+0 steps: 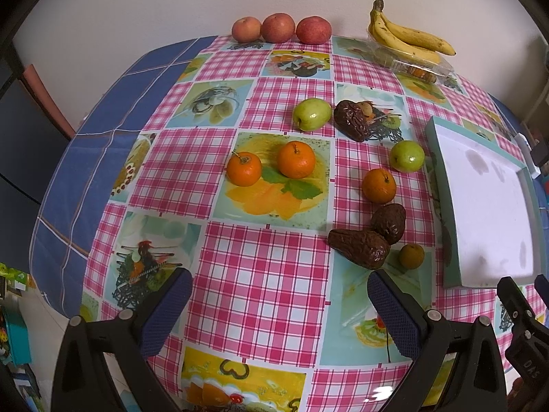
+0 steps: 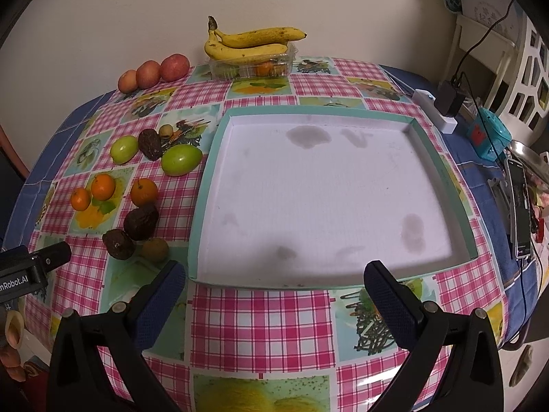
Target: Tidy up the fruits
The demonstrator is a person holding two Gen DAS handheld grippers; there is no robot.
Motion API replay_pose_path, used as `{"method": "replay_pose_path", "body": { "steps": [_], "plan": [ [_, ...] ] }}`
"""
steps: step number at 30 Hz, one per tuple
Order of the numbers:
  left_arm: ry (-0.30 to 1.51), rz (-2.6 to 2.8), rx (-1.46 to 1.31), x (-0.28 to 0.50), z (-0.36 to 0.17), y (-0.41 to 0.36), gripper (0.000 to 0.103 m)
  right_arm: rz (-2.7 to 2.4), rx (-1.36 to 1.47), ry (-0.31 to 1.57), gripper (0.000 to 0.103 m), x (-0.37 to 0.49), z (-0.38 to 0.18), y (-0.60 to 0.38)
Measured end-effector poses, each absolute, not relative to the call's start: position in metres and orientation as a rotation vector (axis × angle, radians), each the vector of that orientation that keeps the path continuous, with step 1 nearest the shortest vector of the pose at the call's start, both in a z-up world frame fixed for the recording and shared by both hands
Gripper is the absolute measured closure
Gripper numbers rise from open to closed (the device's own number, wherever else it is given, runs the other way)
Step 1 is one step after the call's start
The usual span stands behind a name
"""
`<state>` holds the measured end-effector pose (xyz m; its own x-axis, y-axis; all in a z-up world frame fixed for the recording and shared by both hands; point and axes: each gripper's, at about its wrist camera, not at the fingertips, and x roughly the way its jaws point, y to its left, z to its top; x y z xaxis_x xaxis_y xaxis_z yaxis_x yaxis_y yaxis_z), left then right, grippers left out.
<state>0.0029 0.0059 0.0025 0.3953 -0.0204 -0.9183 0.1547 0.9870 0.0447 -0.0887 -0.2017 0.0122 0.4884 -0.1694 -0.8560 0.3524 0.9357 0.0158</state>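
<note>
Loose fruit lies on the checked tablecloth: three oranges (image 1: 296, 159), two green apples (image 1: 311, 114), three dark wrinkled avocados (image 1: 360, 248) and a small brownish fruit (image 1: 411, 256). Three red apples (image 1: 278, 27) line the far edge by the wall. Bananas (image 1: 408, 39) rest on a clear plastic box (image 2: 252, 66). A shallow white tray with a teal rim (image 2: 442, 168) stands empty to the right of the fruit. My left gripper (image 1: 279, 312) is open above the near cloth, short of the avocados. My right gripper (image 2: 274, 297) is open at the tray's near edge.
A wall runs behind the table. On the right side lie a phone (image 2: 520, 206), a teal toy (image 2: 489, 135), a white power strip with a black plug (image 2: 441, 110) and cables. The other gripper's body (image 2: 27, 267) shows at the left of the right wrist view.
</note>
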Motion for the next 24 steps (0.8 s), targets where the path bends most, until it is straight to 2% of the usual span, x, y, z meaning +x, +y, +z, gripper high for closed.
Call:
{"method": "replay_pose_path", "body": {
  "steps": [19, 24],
  "plan": [
    [1.148, -0.118, 0.117, 0.005, 0.004, 0.009, 0.0, -0.32, 0.223, 0.997, 0.0, -0.088, 0.013, -0.201],
    [1.117, -0.118, 0.037, 0.013, 0.008, 0.022, 0.0, -0.273, 0.233, 0.964, 0.0, -0.081, 0.018, -0.193]
  ]
}}
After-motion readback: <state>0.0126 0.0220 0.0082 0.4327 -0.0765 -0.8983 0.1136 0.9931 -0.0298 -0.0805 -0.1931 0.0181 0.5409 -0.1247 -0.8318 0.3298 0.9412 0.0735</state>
